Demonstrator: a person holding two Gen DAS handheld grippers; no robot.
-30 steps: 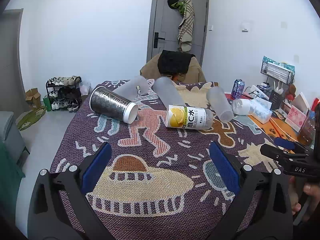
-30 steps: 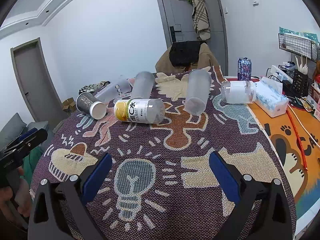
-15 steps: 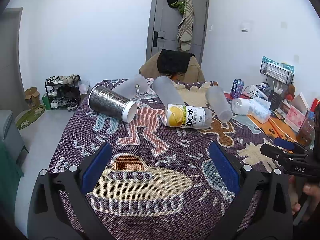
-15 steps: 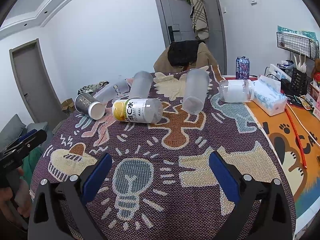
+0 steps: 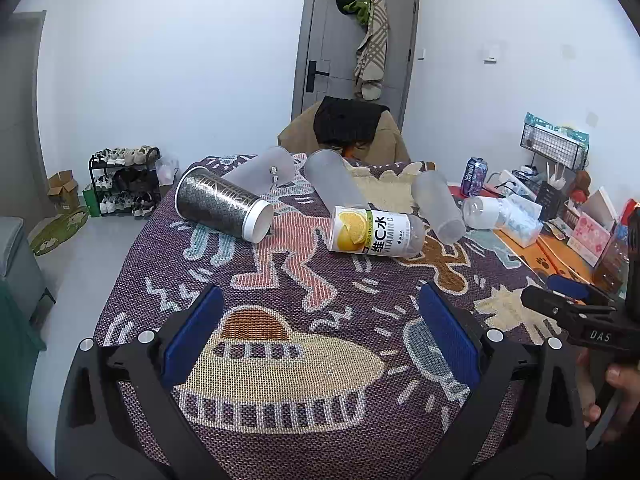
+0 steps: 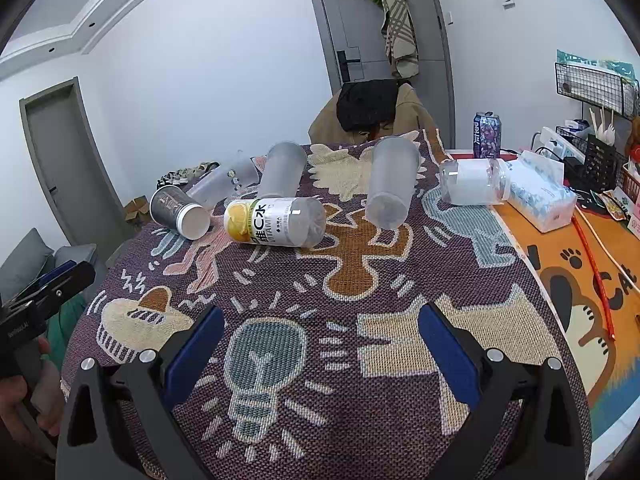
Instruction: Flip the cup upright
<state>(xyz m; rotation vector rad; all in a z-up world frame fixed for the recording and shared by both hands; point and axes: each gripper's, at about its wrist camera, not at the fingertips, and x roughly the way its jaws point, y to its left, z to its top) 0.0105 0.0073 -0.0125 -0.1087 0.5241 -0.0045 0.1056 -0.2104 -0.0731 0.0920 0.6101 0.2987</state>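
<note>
Several cups lie on their sides across the far part of the patterned cloth. A dark patterned cup (image 5: pixel 222 207) (image 6: pixel 178 212) with a white rim lies far left. Frosted clear cups (image 5: pixel 334 179) (image 6: pixel 391 182) lie beside it and further right. A yellow-labelled vitamin bottle (image 5: pixel 374 232) (image 6: pixel 274 222) lies between them. My left gripper (image 5: pixel 320 336) is open and empty, well short of the cups. My right gripper (image 6: pixel 320 344) is open and empty, also short of them.
The table has a woven cartoon cloth (image 6: pixel 360 280). A clear jar with a white roll (image 6: pixel 474 187), a tissue pack (image 6: pixel 540 196), a drink can (image 6: pixel 487 134) and a wire rack (image 6: pixel 596 84) stand at the right. A chair with a black bag (image 5: pixel 348 124) is behind the table.
Both grippers have drifted slightly forward towards the cups. The cups and bottle have not moved.
</note>
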